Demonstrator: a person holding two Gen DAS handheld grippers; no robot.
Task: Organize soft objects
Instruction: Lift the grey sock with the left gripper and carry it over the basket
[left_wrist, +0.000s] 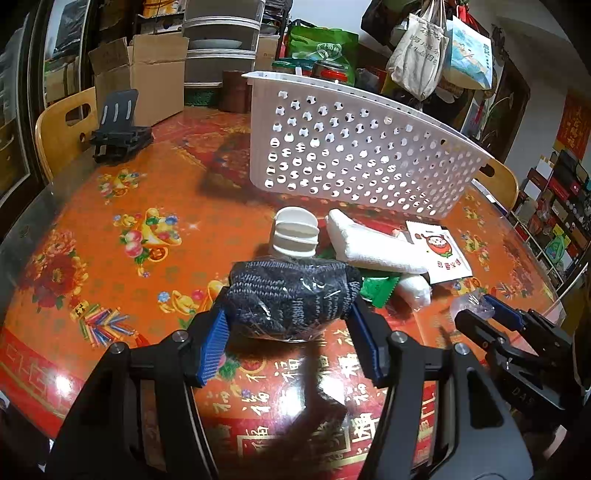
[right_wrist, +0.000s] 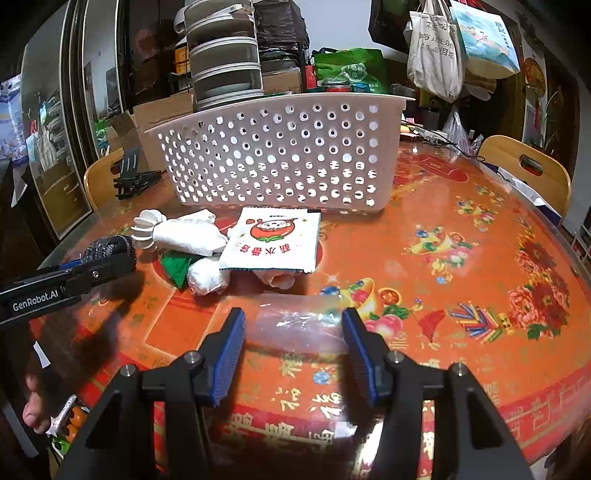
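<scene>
Left gripper (left_wrist: 288, 325) tilts down, jaws clamping dark knitted bundle (left_wrist: 291, 295).

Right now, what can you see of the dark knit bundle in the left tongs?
The dark knit bundle is a navy-black ribbed knit item, possibly socks, wrapped in clear crinkled plastic that glints. It sits between the blue ribbed pads of the left tongs, squeezed from both sides, apparently just above the red patterned table. A white plastic clip shows at its far end. Behind it lie a folded white towel and a green packet; contact with them is unclear.
</scene>
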